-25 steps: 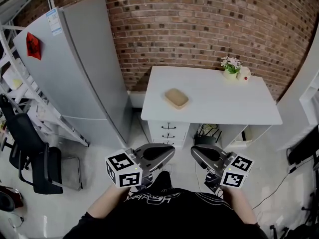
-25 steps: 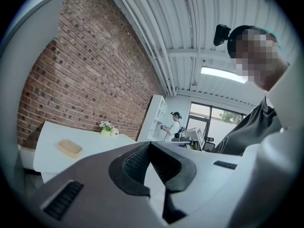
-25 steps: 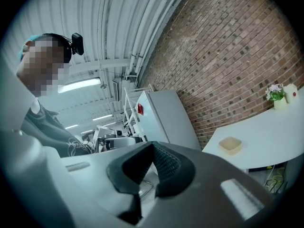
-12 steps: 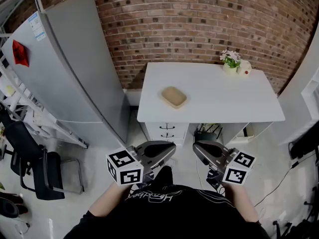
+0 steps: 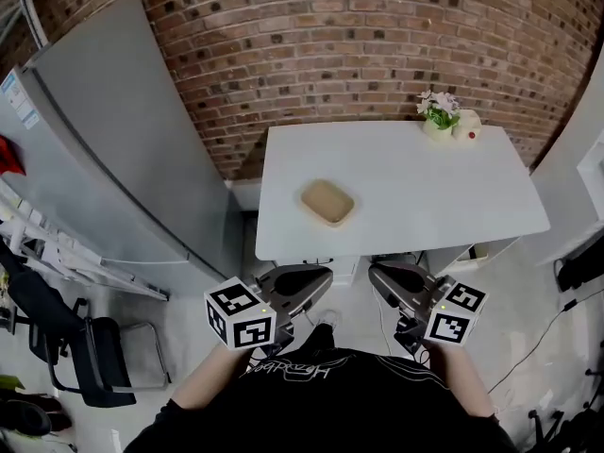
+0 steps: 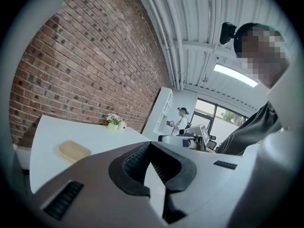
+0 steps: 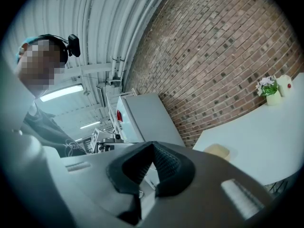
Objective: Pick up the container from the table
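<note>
Room: workshop-like space with a pale floor; a black chair [image 5: 80, 347] and a metal rack [image 5: 47, 243] stand off to the left, out of the way of the approach.
Brick wall: red brick wall [image 5: 377, 55] runs right behind the surface, so the reach has to come from the near side.
Refrigerator: tall grey refrigerator [image 5: 104, 149] stands just beside the surface's left end, leaving little elbow room on that side.
Surface: white surface [image 5: 444, 196], smooth and mostly bare; a flower pot [image 5: 437, 121] and a small white ornament [image 5: 466, 125] sit at its far right corner.
Left claw: left claw [image 5: 304, 279] is closed tight on nothing, held short of the near edge.
Right claw: right claw [image 5: 394, 279] is likewise closed and empty, level with the left one.
Container: tan, shallow, round-cornered container [image 5: 327, 202] lies flat on the left half of the surface, near the near edge and well apart from the flowers.
Handling: probably light and stiff; likely to skid on the smooth top if nudged. Whether its top is a loose lid is too small to tell.
Hold: across the short width, at the middle of the long sides, once a claw has been opened.
</note>
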### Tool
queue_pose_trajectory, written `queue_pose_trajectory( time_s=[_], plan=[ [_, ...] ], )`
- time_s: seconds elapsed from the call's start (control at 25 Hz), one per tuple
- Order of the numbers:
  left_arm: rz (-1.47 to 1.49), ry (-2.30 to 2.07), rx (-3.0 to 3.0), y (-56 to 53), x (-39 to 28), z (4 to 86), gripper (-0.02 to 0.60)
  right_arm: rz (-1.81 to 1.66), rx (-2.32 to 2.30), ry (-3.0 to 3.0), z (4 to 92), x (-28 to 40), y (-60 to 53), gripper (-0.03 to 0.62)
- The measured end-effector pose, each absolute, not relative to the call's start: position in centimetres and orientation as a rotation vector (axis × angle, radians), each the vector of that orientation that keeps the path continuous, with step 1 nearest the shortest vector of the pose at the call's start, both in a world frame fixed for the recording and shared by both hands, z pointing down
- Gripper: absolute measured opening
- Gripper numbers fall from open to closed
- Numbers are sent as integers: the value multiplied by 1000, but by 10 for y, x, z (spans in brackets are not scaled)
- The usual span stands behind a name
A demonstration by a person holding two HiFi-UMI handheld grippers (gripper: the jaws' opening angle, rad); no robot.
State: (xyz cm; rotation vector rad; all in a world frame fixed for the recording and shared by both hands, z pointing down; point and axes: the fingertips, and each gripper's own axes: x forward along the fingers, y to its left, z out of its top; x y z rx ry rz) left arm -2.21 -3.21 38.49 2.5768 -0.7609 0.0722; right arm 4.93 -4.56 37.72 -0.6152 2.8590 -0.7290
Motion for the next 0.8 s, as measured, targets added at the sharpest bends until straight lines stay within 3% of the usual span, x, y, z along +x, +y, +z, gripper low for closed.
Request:
queue_pose_trajectory(
  time_s=[0.8],
  plan=[
    [48, -662, 2468, -229, -84, 425, 5, -889, -866, 2804, 422, 17, -230, 5]
  ],
)
